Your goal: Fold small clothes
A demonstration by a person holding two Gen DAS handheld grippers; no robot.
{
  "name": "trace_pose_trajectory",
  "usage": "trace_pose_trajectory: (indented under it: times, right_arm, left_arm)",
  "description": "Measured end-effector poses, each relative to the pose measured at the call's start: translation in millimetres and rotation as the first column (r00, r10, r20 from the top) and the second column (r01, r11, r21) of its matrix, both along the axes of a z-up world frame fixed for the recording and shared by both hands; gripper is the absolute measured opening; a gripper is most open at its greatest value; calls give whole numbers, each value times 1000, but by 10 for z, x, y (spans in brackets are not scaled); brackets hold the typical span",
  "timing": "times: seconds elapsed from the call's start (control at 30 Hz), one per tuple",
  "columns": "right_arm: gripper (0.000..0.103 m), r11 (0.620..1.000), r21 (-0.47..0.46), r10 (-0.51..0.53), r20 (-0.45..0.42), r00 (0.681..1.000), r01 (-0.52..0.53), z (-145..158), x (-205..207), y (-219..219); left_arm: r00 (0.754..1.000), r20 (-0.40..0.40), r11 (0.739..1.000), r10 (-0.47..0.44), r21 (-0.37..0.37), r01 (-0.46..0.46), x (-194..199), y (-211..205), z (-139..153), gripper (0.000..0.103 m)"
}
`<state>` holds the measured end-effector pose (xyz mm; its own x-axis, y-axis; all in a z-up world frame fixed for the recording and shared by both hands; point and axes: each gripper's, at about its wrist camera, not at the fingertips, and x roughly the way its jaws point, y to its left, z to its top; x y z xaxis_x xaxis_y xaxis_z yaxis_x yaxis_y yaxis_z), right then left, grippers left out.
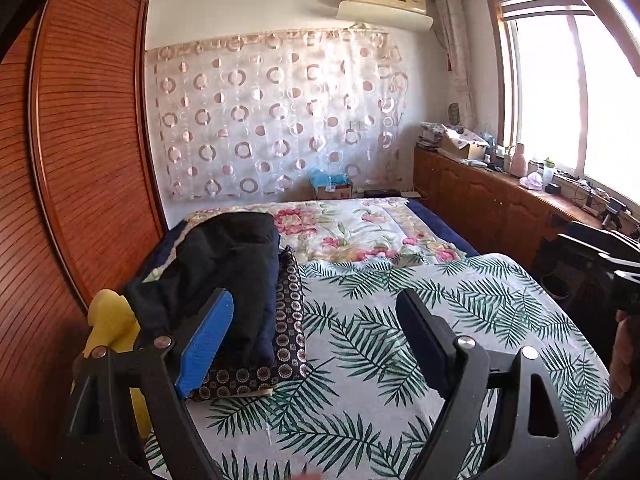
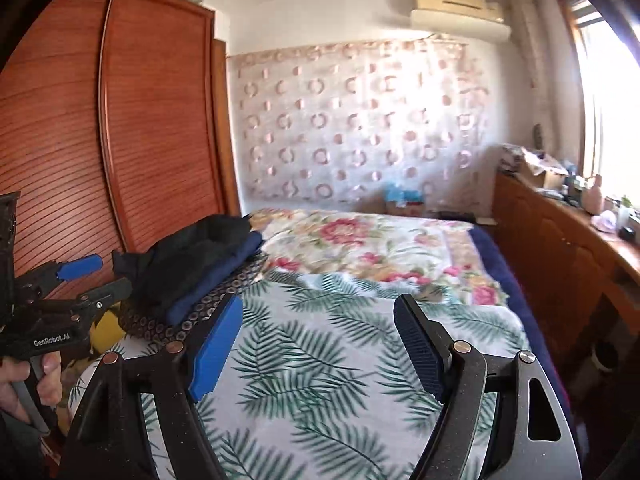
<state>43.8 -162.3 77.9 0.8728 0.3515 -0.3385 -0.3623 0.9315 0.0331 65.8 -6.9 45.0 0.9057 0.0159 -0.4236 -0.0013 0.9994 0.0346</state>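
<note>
A stack of folded clothes lies on the left of the bed: a black garment (image 1: pixel 224 256) on top, a navy one (image 1: pixel 266 336) under it, a dark circle-patterned one (image 1: pixel 290 320) at the bottom. The stack also shows in the right wrist view (image 2: pixel 188 264). My left gripper (image 1: pixel 316 344) is open and empty, above the palm-leaf sheet (image 1: pixel 440 320) just right of the stack. It shows in the right wrist view (image 2: pixel 92 276) at the far left. My right gripper (image 2: pixel 320 344) is open and empty over the leaf sheet (image 2: pixel 320 360).
A yellow cloth (image 1: pixel 108 328) lies at the bed's left edge beside a wooden wardrobe (image 1: pixel 80 160). A floral quilt (image 1: pixel 352 232) covers the far half of the bed. A low wooden cabinet (image 1: pixel 500 200) with clutter runs along the right under the window.
</note>
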Motion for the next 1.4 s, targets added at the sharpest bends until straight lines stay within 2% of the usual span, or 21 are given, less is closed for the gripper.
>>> trace_pose_trajectory:
  times: [0.23, 0.87, 1.4]
  right_arm:
    - [79, 997, 14, -77, 19, 997, 77, 55, -207, -73]
    - [79, 995, 12, -100, 20, 995, 100, 7, -140, 18]
    - [79, 995, 10, -95, 17, 995, 95, -35, -68, -183]
  left_arm:
    - [1000, 4, 999, -31, -12, 31, -44, -145, 61, 84]
    - [1000, 15, 999, -27, -39, 28, -102, -149, 90, 84]
    - [999, 18, 999, -26, -39, 27, -105, -142, 78, 84]
